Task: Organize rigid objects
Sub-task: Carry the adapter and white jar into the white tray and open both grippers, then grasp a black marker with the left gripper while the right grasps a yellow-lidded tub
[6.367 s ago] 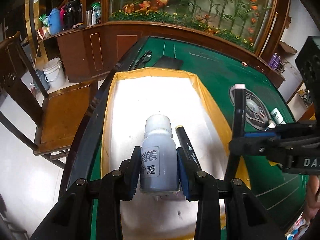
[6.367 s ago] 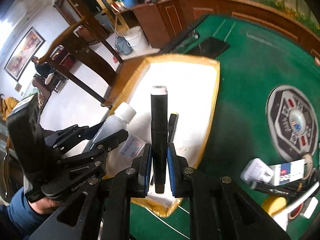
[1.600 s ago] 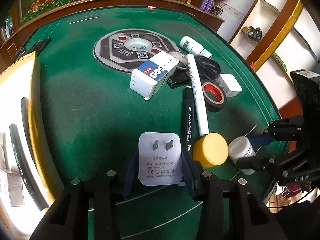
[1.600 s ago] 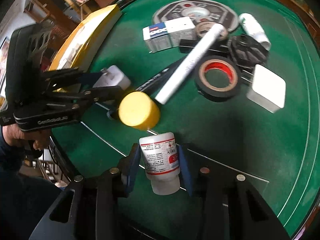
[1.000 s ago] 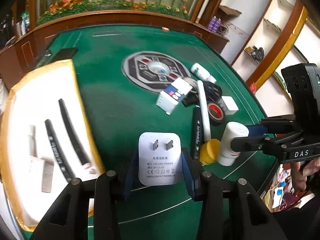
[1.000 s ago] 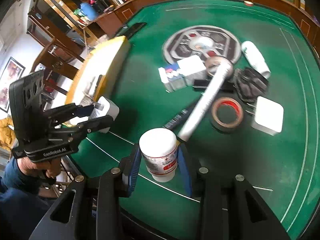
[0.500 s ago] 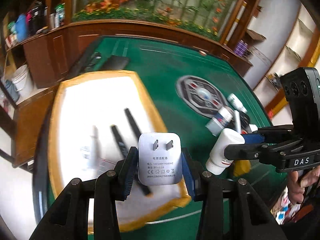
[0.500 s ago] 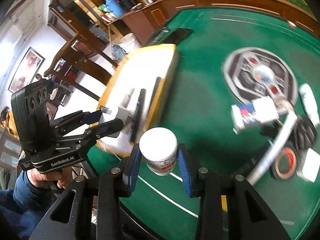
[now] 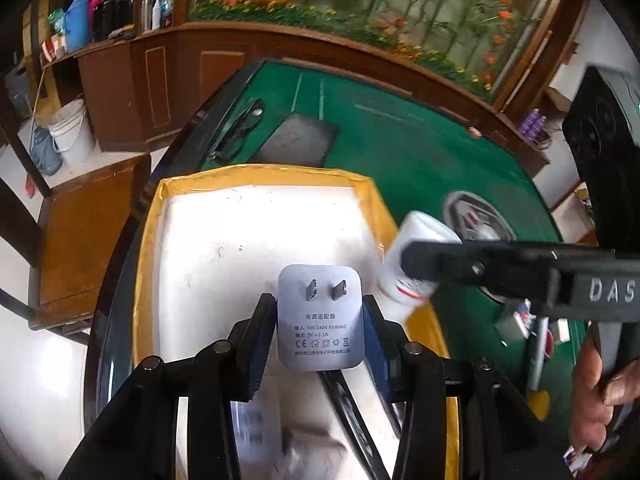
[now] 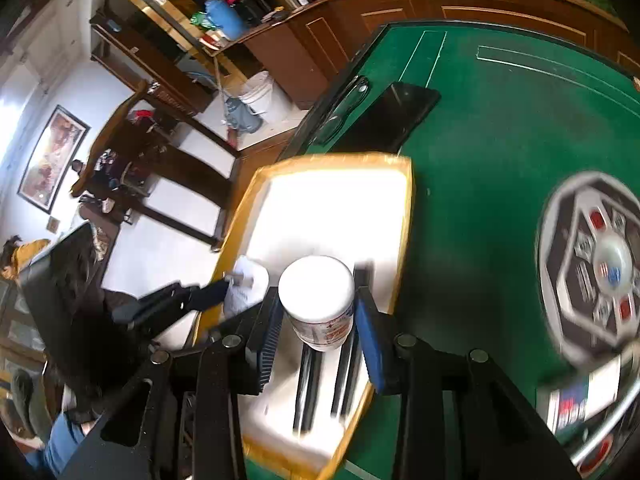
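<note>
worktop: green felt-topped worktop; leftover clutter sits far right
tray: shallow white tray with yellow taped rim; black markers already lying in it
left gripper: fingers clamped on flat white plug-in power adapter, prongs up, hanging over mid-tray; tray's straight below, so the nearer one
right gripper: fingers pinching white round-capped pill bottle upright by the tray's right rim

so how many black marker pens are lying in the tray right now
2 black marker pens, side by side on the white floor of the yellow-rimmed tray: one under the held bottle, one nearer the right rim. The grippers may hide more.
</note>
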The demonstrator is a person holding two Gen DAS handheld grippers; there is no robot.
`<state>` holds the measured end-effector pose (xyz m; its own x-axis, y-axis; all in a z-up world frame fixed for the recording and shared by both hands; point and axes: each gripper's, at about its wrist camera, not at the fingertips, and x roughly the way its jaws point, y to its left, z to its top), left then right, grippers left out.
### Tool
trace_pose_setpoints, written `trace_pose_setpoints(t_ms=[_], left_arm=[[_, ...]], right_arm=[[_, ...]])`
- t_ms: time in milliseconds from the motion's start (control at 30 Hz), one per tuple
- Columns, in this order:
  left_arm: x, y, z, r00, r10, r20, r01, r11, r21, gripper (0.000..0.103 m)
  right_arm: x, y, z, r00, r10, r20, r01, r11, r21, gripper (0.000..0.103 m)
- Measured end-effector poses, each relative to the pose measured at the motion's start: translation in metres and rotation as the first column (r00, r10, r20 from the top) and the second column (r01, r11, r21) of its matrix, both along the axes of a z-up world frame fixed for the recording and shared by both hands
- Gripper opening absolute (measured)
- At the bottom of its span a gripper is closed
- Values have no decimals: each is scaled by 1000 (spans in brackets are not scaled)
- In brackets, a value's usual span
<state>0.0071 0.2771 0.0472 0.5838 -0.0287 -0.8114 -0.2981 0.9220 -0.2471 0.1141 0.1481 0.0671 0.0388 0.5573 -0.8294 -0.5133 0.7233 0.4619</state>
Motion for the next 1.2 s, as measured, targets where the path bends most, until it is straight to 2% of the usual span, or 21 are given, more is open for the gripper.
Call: trace_pose_setpoints(t_ms=[267, 500, 633, 733, 833, 933, 1067, 1200], left_arm=[[22, 18, -27, 997, 59, -45, -61, 998, -36, 45], [31, 23, -36, 995, 81, -67, -83, 996, -35, 46], [31, 20, -36, 995, 80, -56, -80, 997, -5, 48], [30, 19, -32, 996, 82, -41, -82, 997, 4, 50], [22, 15, -20, 997, 78, -1, -78, 997, 11, 50], [9, 8, -7, 997, 64, 45, -65, 998, 21, 50], [-18, -8, 7, 994, 48, 99, -52, 998, 40, 50], [-50, -32, 18, 987, 52, 153, -64, 995, 75, 50]], right_arm=[[38, 35, -38, 999, -14, -29, 12, 997, -74, 35], [51, 48, -49, 1000, -16, -27, 13, 995, -95, 35], [52, 52, -48, 1000, 6, 0, -6, 996, -90, 52], [51, 48, -41, 1000, 11, 8, -11, 998, -59, 53], [47, 39, -27, 999, 18, 46, -16, 999, -37, 53], [39, 15, -7, 998, -6, 57, 5, 1000, 25, 53], [11, -33, 17, 997, -23, 79, 14, 994, 105, 53], [-20, -83, 24, 996, -34, 79, 22, 988, 153, 53]])
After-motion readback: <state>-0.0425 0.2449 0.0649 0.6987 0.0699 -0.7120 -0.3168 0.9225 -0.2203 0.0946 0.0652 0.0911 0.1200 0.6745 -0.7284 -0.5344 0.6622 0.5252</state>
